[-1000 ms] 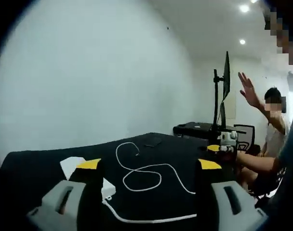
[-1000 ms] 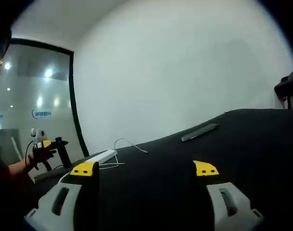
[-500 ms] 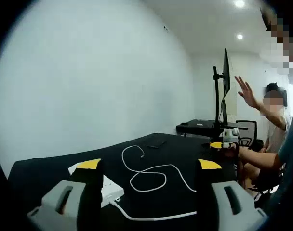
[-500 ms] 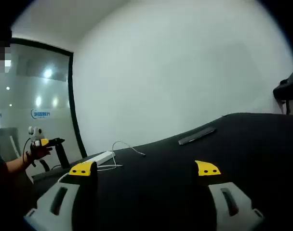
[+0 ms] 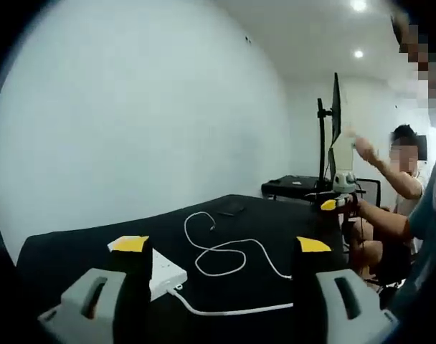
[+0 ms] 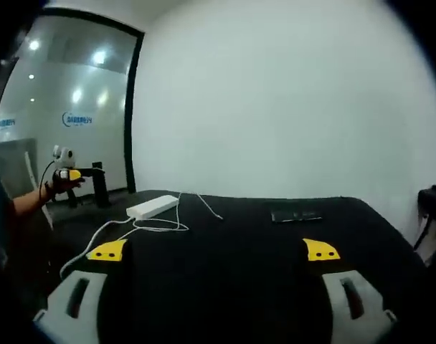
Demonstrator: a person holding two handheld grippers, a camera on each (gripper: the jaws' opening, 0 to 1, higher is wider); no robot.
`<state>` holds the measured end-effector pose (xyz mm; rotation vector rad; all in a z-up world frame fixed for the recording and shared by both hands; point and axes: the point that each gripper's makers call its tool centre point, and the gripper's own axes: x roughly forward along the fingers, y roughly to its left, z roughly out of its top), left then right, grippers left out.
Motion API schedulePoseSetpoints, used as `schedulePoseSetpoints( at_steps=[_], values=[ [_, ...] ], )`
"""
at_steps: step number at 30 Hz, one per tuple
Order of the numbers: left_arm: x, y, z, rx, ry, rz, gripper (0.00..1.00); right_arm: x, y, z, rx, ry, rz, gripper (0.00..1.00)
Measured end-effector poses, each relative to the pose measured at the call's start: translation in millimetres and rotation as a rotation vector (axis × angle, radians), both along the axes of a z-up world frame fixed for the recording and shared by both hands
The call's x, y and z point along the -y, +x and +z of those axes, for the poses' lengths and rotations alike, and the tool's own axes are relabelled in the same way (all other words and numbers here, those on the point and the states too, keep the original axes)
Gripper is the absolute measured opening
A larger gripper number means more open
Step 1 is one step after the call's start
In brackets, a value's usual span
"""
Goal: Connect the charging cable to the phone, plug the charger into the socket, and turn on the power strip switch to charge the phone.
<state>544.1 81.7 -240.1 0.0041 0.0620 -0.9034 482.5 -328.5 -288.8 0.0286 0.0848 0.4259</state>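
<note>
Phone lies flat and dark on the black table, right of centre in the right gripper view; in the left gripper view it is a small dark slab near the table's far edge, at mid-frame. White charging cable loops across the cloth at the centre of the left gripper view, one free end near the phone but apart from it. White power strip sits at lower left centre there, just beside the left jaw tip, with its own cord running right along the bottom. In the right gripper view the strip lies left of centre, cable curls just below it. Left gripper and right gripper both stand wide apart, holding nothing. A seated person shows at the right edge of the left gripper view, beside a monitor on a stand.
</note>
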Motion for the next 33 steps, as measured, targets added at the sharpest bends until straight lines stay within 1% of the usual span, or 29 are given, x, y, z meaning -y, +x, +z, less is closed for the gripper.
schedulePoseSetpoints(
  at_steps=[2,4,7,8,10,11,12,14,15,16,17,18,19,20,21,23,24,25,26,27,28,30,31,32,33],
  values=[
    [2.7,-1.5,4.0,-0.001,-0.008,-0.012,0.79,-5.7,-3.4,8.2,-0.005,-0.018,0.016,0.93],
    [8.2,2.5,8.0,-0.006,0.006,-0.039,0.84,-8.3,-3.7,14.2,-0.008,-0.022,0.025,0.93],
    [22.4,8.8,9.2,-0.012,0.080,-0.084,0.84,-0.4,5.9,16.8,-0.027,-0.030,0.046,0.93],
    [31.4,14.7,12.4,-0.002,0.112,-0.105,0.83,0.7,9.3,15.8,-0.037,-0.049,0.049,0.93],
    [48.3,26.4,17.8,0.010,0.145,-0.144,0.80,3.5,14.6,14.0,-0.046,-0.070,0.051,0.92],
    [56.4,32.8,20.3,0.018,0.146,-0.151,0.78,5.0,19.1,13.4,-0.050,-0.078,0.054,0.91],
    [66.7,42.6,19.8,0.004,0.167,-0.174,0.78,6.5,22.4,13.1,-0.052,-0.081,0.057,0.90],
    [83.0,54.9,19.8,-0.013,0.179,-0.208,0.78,10.0,30.8,12.9,-0.055,-0.079,0.062,0.89],
    [96.3,62.4,19.4,-0.014,0.181,-0.232,0.79,11.5,34.2,12.9,-0.055,-0.075,0.065,0.89],
    [106.5,65.1,18.1,-0.012,0.183,-0.249,0.80,13.0,37.8,12.8,-0.055,-0.069,0.067,0.88],
    [118.5,73.2,14.1,-0.023,0.201,-0.279,0.81,15.5,43.3,12.3,-0.056,-0.058,0.071,0.88],
    [129.4,70.2,8.2,-0.021,0.215,-0.295,0.82,17.2,47.2,11.8,-0.058,-0.051,0.073,0.88],
    [139.5,78.6,2.4,-0.032,0.231,-0.312,0.82,19.0,50.3,11.0,-0.060,-0.045,0.073,0.87],
    [144.7,85.1,-1.6,-0.047,0.247,-0.328,0.83,22.3,55.4,10.1,-0.065,-0.037,0.070,0.87],
    [153.8,91.1,-5.3,-0.074,0.243,-0.359,0.83,24.5,58.7,9.9,-0.068,-0.034,0.069,0.87],
    [165.5,101.3,-8.3,-0.118,0.231,-0.403,0.83,28.4,65.0,11.7,-0.074,-0.020,0.061,0.86],
    [167.5,104.1,-8.2,-0.126,0.226,-0.403,0.83,32.1,68.4,14.7,-0.080,-0.004,0.054,0.85],
    [171.7,114.1,-7.6,-0.137,0.222,-0.395,0.83,34.8,70.6,18.0,-0.079,0.015,0.044,0.84],
    [175.2,119.0,-6.9,-0.142,0.222,-0.392,0.82,38.3,73.0,21.3,-0.096,0.034,0.034,0.83],
    [179.3,123.2,-6.3,-0.145,0.226,-0.388,0.81,41.3,74.8,23.0,-0.110,0.038,0.024,0.82],
    [183.1,132.6,-5.6,-0.141,0.249,-0.369,0.79,44.8,76.7,25.5,-0.117,0.036,0.012,0.82],
    [191.7,144.3,-2.5,-0.143,0.261,-0.348,0.73,52.5,80.1,30.4,-0.143,0.022,-0.015,0.81],
    [196.1,147.1,0.0,-0.148,0.244,-0.342,0.70,56.2,81.5,31.9,-0.169,0.021,-0.027,0.81],
    [203.3,152.9,3.4,-0.157,0.213,-0.325,0.68,59.5,83.3,34.3,-0.176,0.023,-0.029,0.81],
    [207.7,155.0,2.7,-0.155,0.213,-0.317,0.67,63.2,85.2,36.7,-0.199,0.039,-0.030,0.81]
  ],
)
